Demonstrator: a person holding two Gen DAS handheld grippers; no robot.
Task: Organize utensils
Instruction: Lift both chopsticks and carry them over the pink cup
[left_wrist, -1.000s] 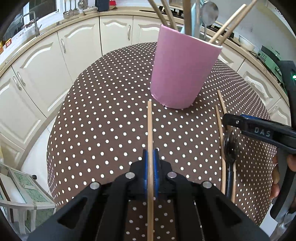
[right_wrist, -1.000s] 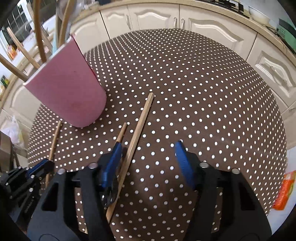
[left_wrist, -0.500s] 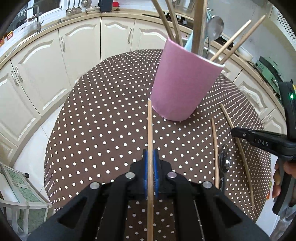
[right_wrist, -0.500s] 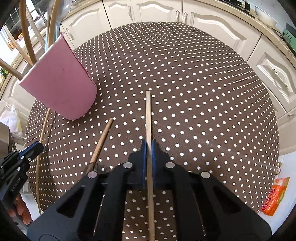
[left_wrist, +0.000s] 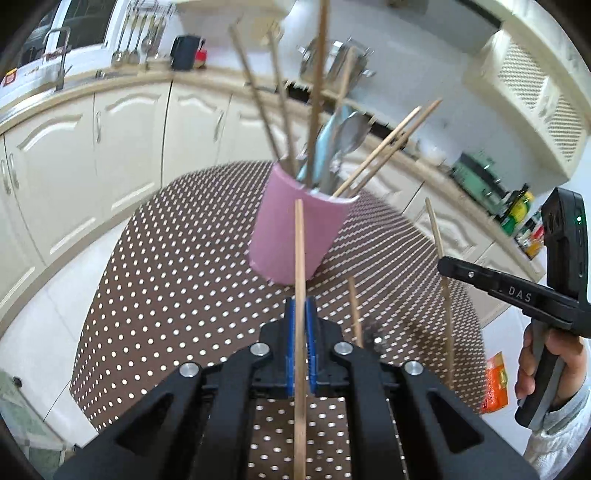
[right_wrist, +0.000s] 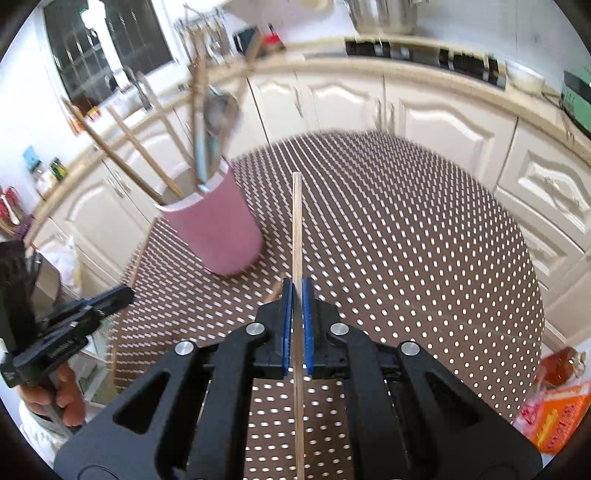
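Note:
My left gripper (left_wrist: 300, 306) is shut on a wooden chopstick (left_wrist: 299, 251), held off the table and pointing at the pink cup (left_wrist: 273, 229). Several chopsticks and metal spoons stand in that cup. My right gripper (right_wrist: 296, 291) is shut on a second chopstick (right_wrist: 296, 221), raised above the table with the pink cup (right_wrist: 221, 232) to its left. In the left wrist view the right gripper (left_wrist: 443, 264) shows at the right with its chopstick (left_wrist: 434, 229). One more chopstick (left_wrist: 354, 310) and a dark spoon (left_wrist: 373, 332) lie on the dotted tablecloth (left_wrist: 177, 266).
The round table (right_wrist: 406, 240) is ringed by cream cabinets (right_wrist: 443, 122) and a worktop with pots. An orange packet (right_wrist: 554, 417) lies on the floor past the table's right edge. A hand (left_wrist: 554, 362) holds the right gripper's handle.
The right gripper closed on the chopstick that lay on the table and lifted it. Both grippers rose and tilted up, so the cup's rim and the kitchen behind it came into view.

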